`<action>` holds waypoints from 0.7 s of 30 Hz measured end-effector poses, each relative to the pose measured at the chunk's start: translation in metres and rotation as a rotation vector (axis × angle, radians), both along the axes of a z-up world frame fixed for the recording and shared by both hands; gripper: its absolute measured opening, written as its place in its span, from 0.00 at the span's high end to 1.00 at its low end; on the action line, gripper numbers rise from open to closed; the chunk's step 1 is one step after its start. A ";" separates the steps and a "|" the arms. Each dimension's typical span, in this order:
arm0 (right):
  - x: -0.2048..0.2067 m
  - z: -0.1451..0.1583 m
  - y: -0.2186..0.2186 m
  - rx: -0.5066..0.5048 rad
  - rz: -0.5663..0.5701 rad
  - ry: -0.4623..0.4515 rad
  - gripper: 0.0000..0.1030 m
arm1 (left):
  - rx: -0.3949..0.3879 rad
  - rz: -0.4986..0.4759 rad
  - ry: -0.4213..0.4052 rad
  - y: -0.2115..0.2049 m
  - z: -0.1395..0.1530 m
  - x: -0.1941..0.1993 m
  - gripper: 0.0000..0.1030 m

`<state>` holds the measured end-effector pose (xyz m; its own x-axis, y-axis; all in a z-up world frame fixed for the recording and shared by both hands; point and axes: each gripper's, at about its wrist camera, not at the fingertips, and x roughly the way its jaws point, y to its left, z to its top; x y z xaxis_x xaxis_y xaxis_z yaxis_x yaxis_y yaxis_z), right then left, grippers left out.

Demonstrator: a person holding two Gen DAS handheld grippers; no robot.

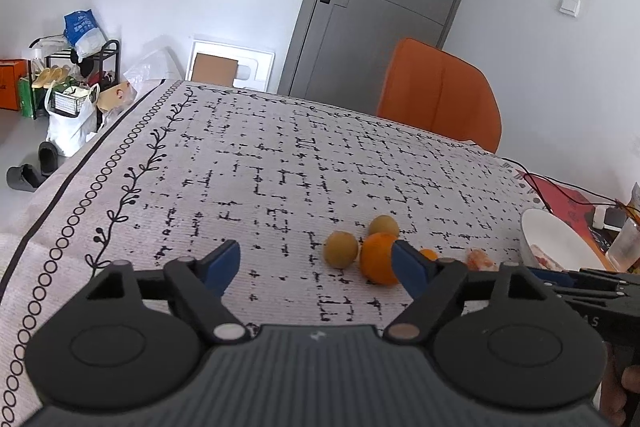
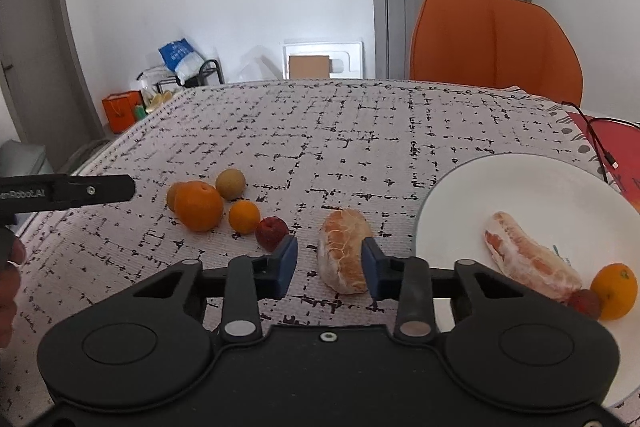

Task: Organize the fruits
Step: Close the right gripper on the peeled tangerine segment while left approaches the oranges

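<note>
In the right wrist view my right gripper (image 2: 329,263) is open around a peeled pomelo segment (image 2: 344,251) lying on the tablecloth; its right side lies against the right pad. A white plate (image 2: 500,187) to the right holds another pomelo segment (image 2: 528,259), a small orange (image 2: 614,291) and a red fruit (image 2: 584,303). To the left lie a big orange (image 2: 199,205), a small orange (image 2: 244,216), a red fruit (image 2: 271,232) and a yellow-brown fruit (image 2: 230,183). My left gripper (image 1: 316,267) is open and empty, near the big orange (image 1: 376,259) and two yellow-brown fruits (image 1: 341,249).
An orange chair (image 2: 496,43) stands at the far table edge. A black cable (image 2: 600,143) and red mat (image 2: 624,147) lie right of the plate. A glass (image 1: 624,247) stands past the plate (image 1: 560,243). The patterned cloth (image 1: 280,167) extends far and left.
</note>
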<state>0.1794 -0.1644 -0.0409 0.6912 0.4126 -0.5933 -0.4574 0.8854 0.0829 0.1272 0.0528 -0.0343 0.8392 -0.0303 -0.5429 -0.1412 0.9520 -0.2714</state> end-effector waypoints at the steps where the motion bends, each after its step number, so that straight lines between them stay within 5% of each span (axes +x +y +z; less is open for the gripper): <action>1: 0.001 -0.001 0.002 -0.012 -0.005 0.000 0.67 | -0.006 0.001 0.001 0.002 -0.001 0.000 0.24; 21: 0.009 -0.010 0.023 -0.137 -0.053 -0.018 0.72 | -0.047 -0.001 0.021 0.021 -0.016 -0.002 0.25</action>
